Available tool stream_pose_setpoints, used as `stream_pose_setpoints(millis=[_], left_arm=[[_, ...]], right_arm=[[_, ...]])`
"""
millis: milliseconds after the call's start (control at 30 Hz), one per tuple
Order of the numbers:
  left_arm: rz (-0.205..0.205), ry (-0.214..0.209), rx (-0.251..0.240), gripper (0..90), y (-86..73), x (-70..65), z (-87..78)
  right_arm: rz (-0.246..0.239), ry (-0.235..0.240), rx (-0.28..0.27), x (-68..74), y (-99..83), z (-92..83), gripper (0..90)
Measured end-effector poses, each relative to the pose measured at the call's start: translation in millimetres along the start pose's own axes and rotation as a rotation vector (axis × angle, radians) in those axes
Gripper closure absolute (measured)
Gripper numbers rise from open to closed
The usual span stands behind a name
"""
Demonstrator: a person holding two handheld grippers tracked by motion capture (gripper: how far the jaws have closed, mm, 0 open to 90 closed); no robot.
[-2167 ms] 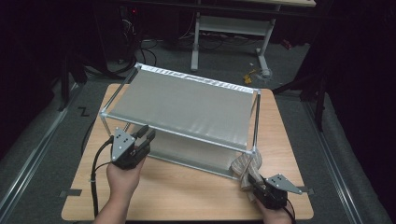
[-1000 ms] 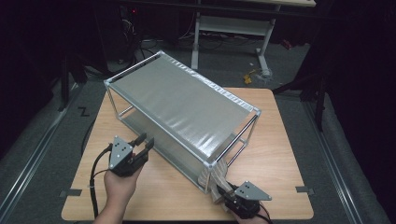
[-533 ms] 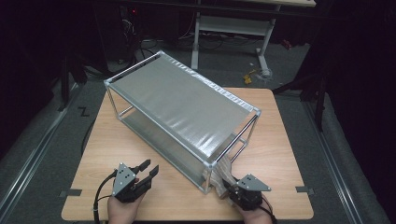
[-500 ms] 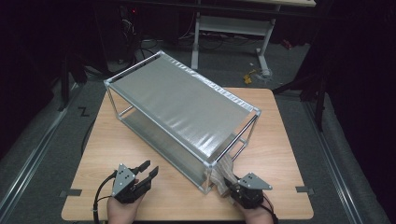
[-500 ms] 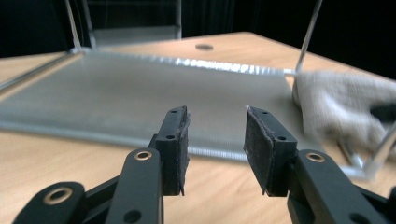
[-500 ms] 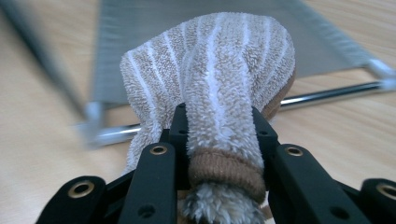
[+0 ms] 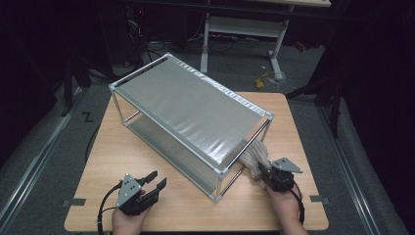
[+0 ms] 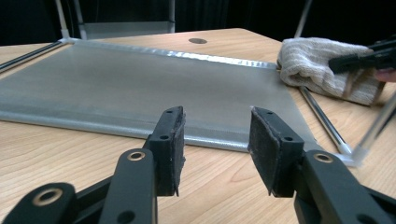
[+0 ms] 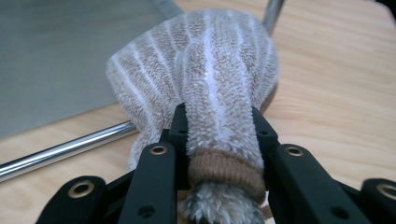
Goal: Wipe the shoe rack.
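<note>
- The right gripper (image 7: 264,172) clamps a bunched towel (image 7: 254,157) at the near right end of the metal shelf rack (image 7: 191,105), touching its lower end rail.
- The rack's long axis runs away to the far left.
- The left gripper (image 7: 155,181), its empty jaws just opening, sits well apart on the rack's near side.

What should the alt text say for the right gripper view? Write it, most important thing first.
The right tool clamps a bunched beige-and-white striped towel between its two black jaws, above a light wooden table. A metal rod and a grey shelf panel lie at the left.
</note>
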State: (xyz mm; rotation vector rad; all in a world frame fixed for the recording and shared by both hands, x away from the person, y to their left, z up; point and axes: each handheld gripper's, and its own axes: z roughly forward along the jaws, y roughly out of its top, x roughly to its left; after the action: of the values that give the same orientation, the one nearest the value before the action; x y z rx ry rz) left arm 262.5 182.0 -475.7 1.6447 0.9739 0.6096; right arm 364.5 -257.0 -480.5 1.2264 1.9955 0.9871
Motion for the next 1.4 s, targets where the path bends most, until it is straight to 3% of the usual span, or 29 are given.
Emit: stream_pose_setpoints(millis=[167,367,600,700,800,900,1033,1267,1300,1333,1400], left_arm=[[0.01,-0.003,0.012,54.9,-1.3,-2.1,3.0],[0.012,0.003,0.017,54.5,-2.0,-0.9,3.6],[0.01,0.006,0.014,54.4,-1.8,1.5,2.5],[0.01,0.011,0.012,54.4,-1.0,2.1,1.6],[0.007,0.013,0.007,54.5,-0.7,2.1,1.2],[0.005,0.011,0.004,54.5,-0.5,2.3,1.2],[0.009,0.008,0.007,54.4,-0.5,1.4,1.5],[0.019,-0.028,0.008,52.7,0.8,-7.4,4.3],[-0.021,-0.043,-0.014,52.4,0.7,-13.4,7.1],[0.028,-0.051,0.011,51.9,1.6,-13.9,7.5],[0.043,-0.08,0.023,51.7,3.6,-21.8,12.2]], right_arm=[[-0.006,0.058,0.018,7.4,-3.3,-0.5,70.6],[-0.029,0.168,-0.004,37.5,-11.5,-11.8,70.6],[-0.101,0.294,-0.018,76.7,-15.9,-27.3,70.5],[-0.147,0.331,-0.024,90.6,-15.4,-33.3,70.5],[-0.155,0.36,-0.03,98.9,-15.7,-35.9,70.5],[-0.166,0.347,-0.027,100.6,-17.1,-34.3,70.5],[-0.137,0.29,-0.023,89.0,-18.6,-28.4,70.2],[-0.047,0.146,-0.021,47.7,-16.4,-14.1,70.0],[-0.032,0.129,-0.016,41.1,-15.5,-11.8,70.0],[-0.027,0.106,-0.018,34.3,-14.4,-9.0,70.0],[-0.003,0.063,-0.008,21.9,-12.0,-4.0,70.0]])
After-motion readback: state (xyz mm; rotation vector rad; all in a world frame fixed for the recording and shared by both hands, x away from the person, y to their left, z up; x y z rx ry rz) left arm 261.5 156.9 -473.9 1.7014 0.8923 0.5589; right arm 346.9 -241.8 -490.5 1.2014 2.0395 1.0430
